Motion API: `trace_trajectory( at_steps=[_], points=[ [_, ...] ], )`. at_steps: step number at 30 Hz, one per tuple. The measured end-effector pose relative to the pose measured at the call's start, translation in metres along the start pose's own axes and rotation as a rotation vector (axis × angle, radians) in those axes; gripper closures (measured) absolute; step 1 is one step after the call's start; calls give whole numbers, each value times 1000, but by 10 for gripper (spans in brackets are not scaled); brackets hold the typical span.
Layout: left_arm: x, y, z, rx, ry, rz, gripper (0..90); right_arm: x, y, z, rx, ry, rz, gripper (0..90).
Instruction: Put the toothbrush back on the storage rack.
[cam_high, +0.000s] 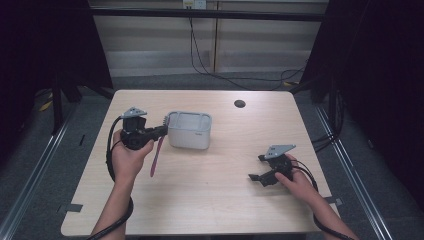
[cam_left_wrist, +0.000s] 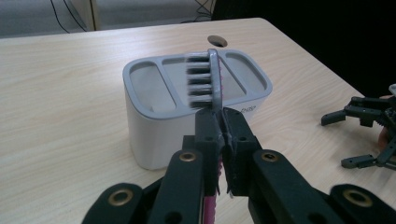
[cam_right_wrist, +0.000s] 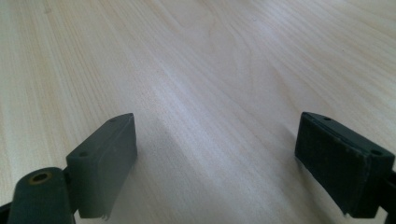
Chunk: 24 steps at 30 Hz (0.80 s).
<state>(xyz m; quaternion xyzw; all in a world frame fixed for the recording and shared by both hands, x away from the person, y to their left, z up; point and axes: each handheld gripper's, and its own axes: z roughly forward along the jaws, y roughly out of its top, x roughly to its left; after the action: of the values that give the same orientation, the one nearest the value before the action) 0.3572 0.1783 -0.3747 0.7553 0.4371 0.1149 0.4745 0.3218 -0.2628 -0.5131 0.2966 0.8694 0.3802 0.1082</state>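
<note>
My left gripper (cam_high: 163, 131) (cam_left_wrist: 221, 122) is shut on a toothbrush (cam_high: 156, 156) with a pink handle and a grey head (cam_left_wrist: 205, 80). The head stands upright just in front of a white holder box (cam_high: 189, 130) (cam_left_wrist: 164, 108) with a grey slotted top. The pink handle hangs down below the jaws toward the table. My right gripper (cam_high: 257, 172) (cam_right_wrist: 215, 158) is open and holds nothing, low over bare wood at the table's right front. It also appears at the right edge of the left gripper view (cam_left_wrist: 359, 135).
The light wooden table (cam_high: 225, 200) has a dark round cable hole (cam_high: 239, 103) (cam_left_wrist: 217, 40) behind the box. Cables run on the floor beyond the far edge. Metal rails flank both sides of the table.
</note>
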Motion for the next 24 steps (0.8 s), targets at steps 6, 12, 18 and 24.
trace_trajectory(
  at_steps=[6, 12, 18, 24],
  points=[
    [0, 5, -3, -34, 2, 5, 859, 0, 0, 0, 0, -1, 0, 125],
    [-1, 11, -5, -61, 9, 11, 859, 0, 0, 0, 0, -1, -1, 125],
    [-1, 15, -7, -94, 17, 9, 859, 0, 0, 0, 0, -1, -1, 125],
    [-2, 20, -9, -130, 23, 7, 859, 0, 0, 0, 0, -1, -1, 124]
  ],
)
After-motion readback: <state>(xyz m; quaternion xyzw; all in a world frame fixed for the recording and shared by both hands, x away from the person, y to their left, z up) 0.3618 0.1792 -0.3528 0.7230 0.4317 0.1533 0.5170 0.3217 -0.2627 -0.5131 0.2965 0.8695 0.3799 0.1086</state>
